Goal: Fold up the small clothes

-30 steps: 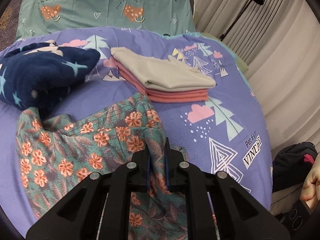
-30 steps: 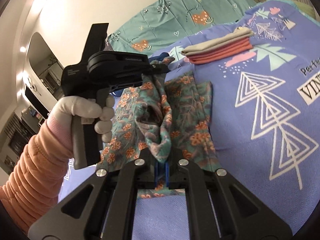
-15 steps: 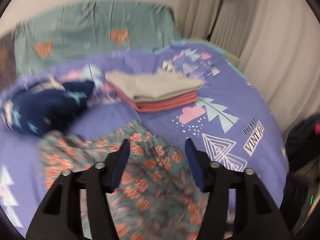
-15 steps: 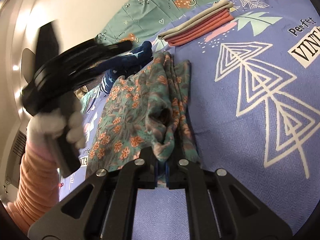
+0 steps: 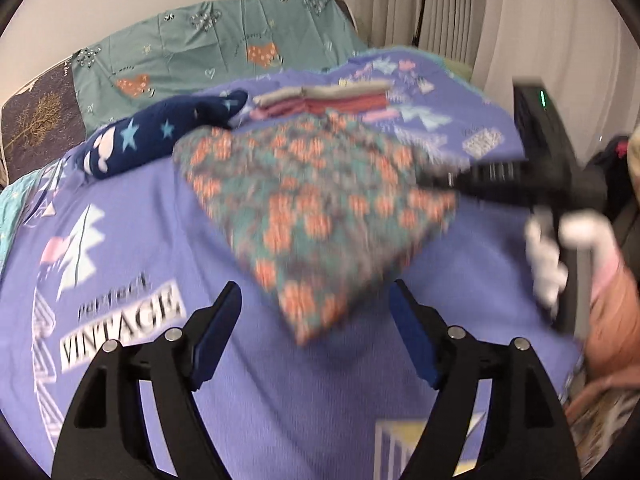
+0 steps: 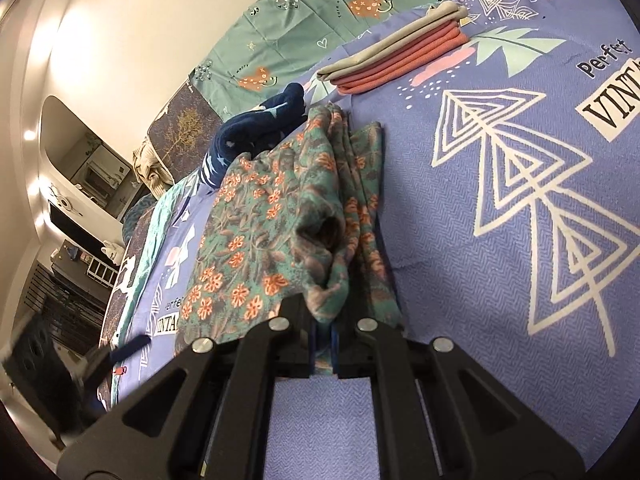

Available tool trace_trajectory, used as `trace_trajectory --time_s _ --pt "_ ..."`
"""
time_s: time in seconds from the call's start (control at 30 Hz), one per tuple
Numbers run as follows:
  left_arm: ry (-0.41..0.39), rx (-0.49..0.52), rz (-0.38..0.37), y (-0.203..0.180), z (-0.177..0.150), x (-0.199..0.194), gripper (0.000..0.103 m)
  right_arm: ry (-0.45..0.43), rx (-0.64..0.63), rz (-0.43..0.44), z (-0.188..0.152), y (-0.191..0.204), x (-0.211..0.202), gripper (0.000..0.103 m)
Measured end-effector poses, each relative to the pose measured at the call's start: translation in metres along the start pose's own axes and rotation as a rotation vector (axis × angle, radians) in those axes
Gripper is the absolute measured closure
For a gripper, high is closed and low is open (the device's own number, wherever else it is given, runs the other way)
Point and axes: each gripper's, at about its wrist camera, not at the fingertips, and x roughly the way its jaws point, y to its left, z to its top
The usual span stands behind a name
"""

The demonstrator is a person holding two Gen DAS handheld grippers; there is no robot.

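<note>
On the bed's left side, toward the pillow end, a navy star-print garment [image 5: 160, 140] lies bunched and unfolded, so at least one piece looks left to do. Nearer the foot edge the left gripper [image 5: 314, 328] hovers over bare purple bedspread [image 5: 120, 220], its jaws opening with nothing between them, the near corner of the floral garment [image 5: 312, 208] just ahead of its tips. That floral piece sits mid-bed, spread on its left and gathered into loose pleats along its right edge, so I judge its fold only begun. At that right edge the right gripper [image 6: 323, 344] is clamped tight on a bunched fold of the floral cloth [image 6: 280, 216]. Beyond it, toward the teal pillows [image 6: 300, 36], a folded stack [image 6: 400, 56] of grey over coral pieces rests flat: finished work. To the right of the stack and the floral piece the bedspread lies open and flat up to the bed's right edge, giving room to lay and smooth the cloth; curtains [image 5: 500, 20] hang past that edge.
</note>
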Motion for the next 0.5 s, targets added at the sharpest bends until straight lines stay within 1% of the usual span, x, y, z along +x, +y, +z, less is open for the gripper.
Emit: trace_trajectory --time_s 0.07,0.13,0.23,0.33,0.37,0.43,0.47,0.5 --pt "0.020 0.022 0.031 -0.005 -0.009 0.007 0.026 0.001 0.002 -0.004 0.001 0.002 0.000 0.098" --pt "0.021 0.023 0.088 -0.006 -0.012 0.017 0.026 -0.001 0.006 -0.003 0.002 0.003 0.000 0.098" --pt "0.010 -0.041 0.147 0.001 -0.007 0.029 0.026 -0.010 0.005 -0.002 0.003 0.007 -0.004 0.098" --pt "-0.017 -0.118 0.159 0.008 -0.002 0.032 0.026 -0.026 0.003 0.012 0.005 0.011 -0.009 0.098" --pt "-0.019 -0.125 0.170 0.009 -0.002 0.032 0.026 -0.031 0.006 0.015 0.006 0.011 -0.010 0.098" --pt "0.015 -0.114 0.245 0.011 -0.006 0.038 0.026 -0.035 0.027 0.001 0.008 0.005 -0.011 0.098" --pt "0.037 -0.110 0.269 0.013 -0.009 0.041 0.026 -0.028 0.042 -0.013 0.008 0.001 -0.009 0.098" --pt "0.054 -0.114 0.271 0.015 -0.013 0.042 0.025 -0.009 0.065 -0.032 0.007 -0.007 -0.006 0.099"
